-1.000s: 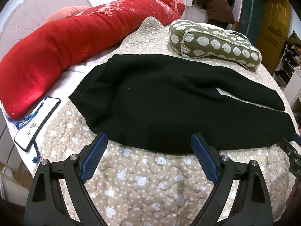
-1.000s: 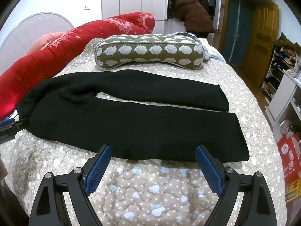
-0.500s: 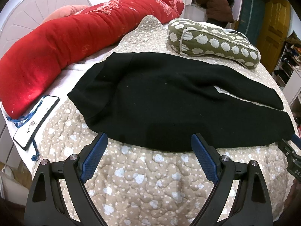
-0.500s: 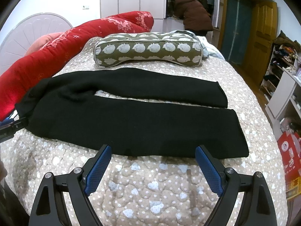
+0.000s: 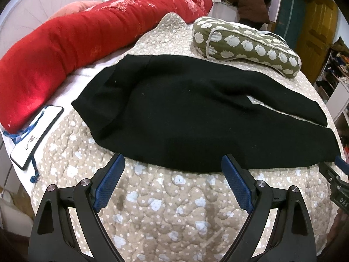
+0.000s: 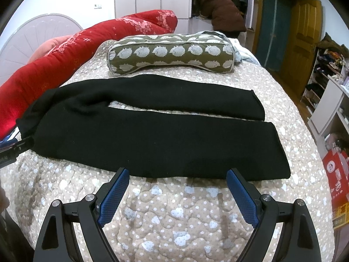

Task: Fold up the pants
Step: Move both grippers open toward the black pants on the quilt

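Note:
Black pants (image 5: 185,113) lie flat on the quilted bed, waistband to the left and two legs running right; they also show in the right wrist view (image 6: 152,135). My left gripper (image 5: 172,163) is open and empty, its tips just at the near edge of the pants' upper part. My right gripper (image 6: 177,174) is open and empty, its tips at the near edge of the nearer leg. The right gripper also shows at the right edge of the left wrist view (image 5: 336,174). The left gripper shows at the left edge of the right wrist view (image 6: 13,150).
A beige quilt (image 5: 165,207) covers the bed. A red bolster (image 5: 65,39) lies along the far left, an olive patterned pillow (image 6: 172,53) behind the pants. A phone on a blue cord (image 5: 36,135) lies at the left edge. A person (image 6: 222,11) stands at the closet.
Both grippers have moved slightly forward and lower toward the near edge of the pants. The pants have not moved.

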A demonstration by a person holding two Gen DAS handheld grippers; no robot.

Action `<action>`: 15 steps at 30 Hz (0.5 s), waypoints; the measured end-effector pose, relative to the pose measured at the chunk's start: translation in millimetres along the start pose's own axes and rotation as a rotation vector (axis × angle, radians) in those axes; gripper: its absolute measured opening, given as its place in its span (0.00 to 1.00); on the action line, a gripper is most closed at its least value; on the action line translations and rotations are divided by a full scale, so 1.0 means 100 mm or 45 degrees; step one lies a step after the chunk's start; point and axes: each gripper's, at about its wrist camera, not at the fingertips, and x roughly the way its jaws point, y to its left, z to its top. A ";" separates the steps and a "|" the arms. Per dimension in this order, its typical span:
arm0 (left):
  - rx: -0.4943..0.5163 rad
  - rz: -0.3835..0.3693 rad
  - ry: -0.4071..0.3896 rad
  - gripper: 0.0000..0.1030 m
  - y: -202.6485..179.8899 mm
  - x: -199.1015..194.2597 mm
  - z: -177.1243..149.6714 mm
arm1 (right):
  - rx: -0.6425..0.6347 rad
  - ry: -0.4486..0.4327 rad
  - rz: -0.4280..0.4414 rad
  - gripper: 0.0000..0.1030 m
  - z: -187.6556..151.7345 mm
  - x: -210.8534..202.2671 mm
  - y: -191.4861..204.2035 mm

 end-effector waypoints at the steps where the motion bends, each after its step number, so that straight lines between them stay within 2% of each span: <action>1: -0.005 0.003 0.004 0.88 0.01 0.01 -0.01 | -0.003 0.001 0.000 0.87 0.00 0.00 0.01; 15: -0.030 0.008 0.033 0.88 0.07 0.08 -0.07 | -0.022 0.069 -0.024 0.87 -0.05 0.13 0.05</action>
